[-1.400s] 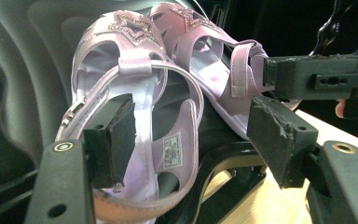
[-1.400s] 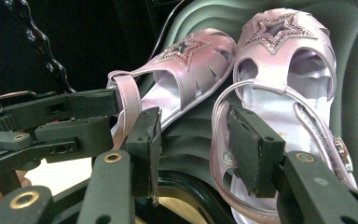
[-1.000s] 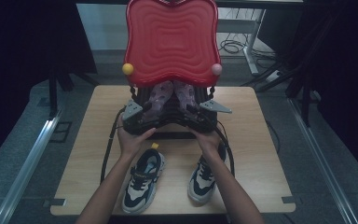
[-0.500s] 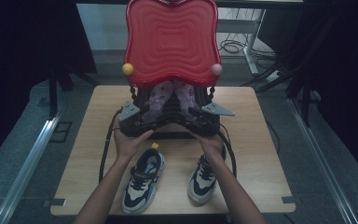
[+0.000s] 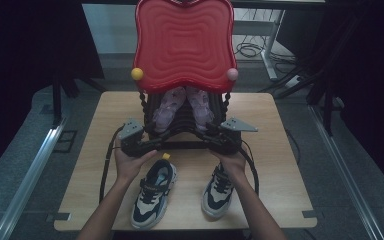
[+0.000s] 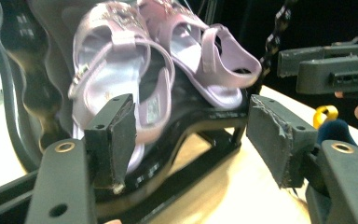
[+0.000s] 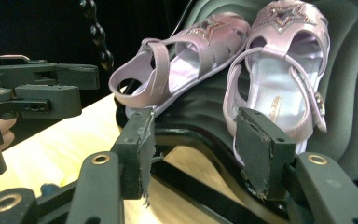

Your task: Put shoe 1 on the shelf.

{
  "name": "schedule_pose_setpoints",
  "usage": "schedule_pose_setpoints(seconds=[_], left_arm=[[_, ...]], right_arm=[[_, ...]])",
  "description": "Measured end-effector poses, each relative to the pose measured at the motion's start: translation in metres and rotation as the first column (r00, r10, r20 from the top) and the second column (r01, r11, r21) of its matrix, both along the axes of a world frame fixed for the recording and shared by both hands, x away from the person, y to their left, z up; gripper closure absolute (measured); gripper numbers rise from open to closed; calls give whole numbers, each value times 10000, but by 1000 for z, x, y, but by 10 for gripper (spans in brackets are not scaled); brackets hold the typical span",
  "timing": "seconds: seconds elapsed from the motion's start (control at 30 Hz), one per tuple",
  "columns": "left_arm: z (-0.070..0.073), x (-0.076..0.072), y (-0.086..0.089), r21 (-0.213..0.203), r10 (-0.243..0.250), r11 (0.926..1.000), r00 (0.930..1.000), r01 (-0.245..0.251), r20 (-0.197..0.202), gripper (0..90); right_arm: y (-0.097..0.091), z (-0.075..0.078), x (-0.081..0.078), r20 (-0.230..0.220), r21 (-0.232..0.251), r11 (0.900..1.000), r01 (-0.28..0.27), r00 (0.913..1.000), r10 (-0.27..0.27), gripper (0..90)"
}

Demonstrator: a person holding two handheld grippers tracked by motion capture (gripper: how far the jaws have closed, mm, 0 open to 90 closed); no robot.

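Sneakers: pair of dark-blue-and-cream lace-up trainers (image 5: 153, 192) sits nearest the person on the light wooden table (image 5: 280, 165), left one just beside the L hand, right one partly under the R wrist. Not being worked.

L gripper (image 5: 147, 142) and R gripper (image 5: 207, 140) both point away from the person at the black ribbed shoe stand (image 5: 180, 127), which sits under a red wavy-moulded plastic back panel (image 5: 184, 45). L gripper jaws stand wide apart, nothing between pads. R gripper jaws have just been opening; in its own view the pads are off the shoe, the heel end of one sandal lies behind the gap, not pinched.

Work item: pair of lilac strappy child's sandals (image 6: 168, 70) w/ glittery star on toe (image 7: 242, 60), lying side by side, toes up the slope of the stand, heels low toward the grippers. Soft thin straps, smooth insoles, look light.

Risks, as judged:
- Sandals rest on a slope, unsecured; a nudge from either jaw approaching the heel could slide or tip one off the stand onto the table.
- Straps are thin and floppy: a grip on strap only would let the shoe swing or slip out.
- Grippers are close together, so could clash at the stand's front edge.
- Cables trail near trainers; could snag.
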State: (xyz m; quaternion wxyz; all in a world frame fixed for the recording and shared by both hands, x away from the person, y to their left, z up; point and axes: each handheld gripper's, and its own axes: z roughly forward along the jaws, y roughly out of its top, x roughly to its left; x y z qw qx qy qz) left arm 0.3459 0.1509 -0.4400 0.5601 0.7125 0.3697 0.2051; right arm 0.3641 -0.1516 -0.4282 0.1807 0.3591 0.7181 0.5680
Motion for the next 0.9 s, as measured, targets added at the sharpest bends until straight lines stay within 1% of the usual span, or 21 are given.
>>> schedule_pose_setpoints(seconds=[0.1, 0.17, 0.23, 0.27, 0.4, 0.43, 0.47, 0.53, 0.6, 0.63, 0.67, 0.73, 0.77, 0.83, 0.9], left_arm=[[-1, -6, 3, 30, -82, 10000, 9999, 82, -60, 336], [-1, -10, 4, 49, -164, 9999, 9998, 164, -101, 340], [-1, -13, 5, 79, -222, 9997, 9997, 223, -117, 342], [-1, -17, 6, 115, -315, 9994, 9994, 316, -112, 343], [0, -26, 8, 134, -463, 9988, 9988, 465, -181, 346], [0, -26, 8, 134, -463, 9988, 9988, 465, -181, 347], [0, -30, 9, 96, -485, 9988, 9986, 487, -217, 348], [-1, -34, 10, 102, -527, 9985, 9983, 530, -266, 349], [-2, -37, 9, 255, -590, 9979, 9977, 598, -324, 349], [-2, -37, 9, 255, -590, 9979, 9977, 598, -324, 348], [-2, -40, 10, 304, -618, 9976, 9973, 630, -400, 348], [-3, -44, 11, 263, -665, 9974, 9967, 678, -474, 348], [-3, -46, 11, 252, -684, 9972, 9964, 697, -505, 349], [-4, -50, 11, 230, -747, 9968, 9956, 761, -562, 348], [-5, -54, 12, 215, -817, 9963, 9947, 832, -626, 348]], right_arm=[[-3, -2, -6, 49, 31, 10000, -50, 10000, 50, 476], [-6, -3, -10, 44, 239, 9997, -31, 10000, 30, 478], [-7, -3, -12, 84, 296, 9996, -32, 10000, 30, 480], [-10, -4, -17, 132, 409, 9992, -26, 9999, 21, 481], [-15, -6, -25, 130, 556, 9984, -82, 9999, 75, 480], [-16, -6, -28, 93, 563, 9983, -128, 9999, 123, 480], [-18, -7, -30, 66, 563, 9983, -174, 9998, 171, 480], [-19, -9, -33, -30, 558, 9981, -260, 9997, 263, 479], [-21, -12, -37, -49, 509, 9981, -337, 9994, 340, 478], [-22, -13, -39, -103, 528, 9979, -368, 9992, 374, 478], [-22, -14, -40, -111, 541, 9977, -403, 9991, 409, 477], [-23, -16, -43, -154, 586, 9971, -492, 9986, 502, 477], [-24, -17, -45, -122, 582, 9970, -507, 9986, 515, 477], [-24, -18, -46, -94, 420, 9977, -526, 9985, 530, 476], [-27, -17, -48, -83, 446, 9977, -514, 9986, 518, 476]])
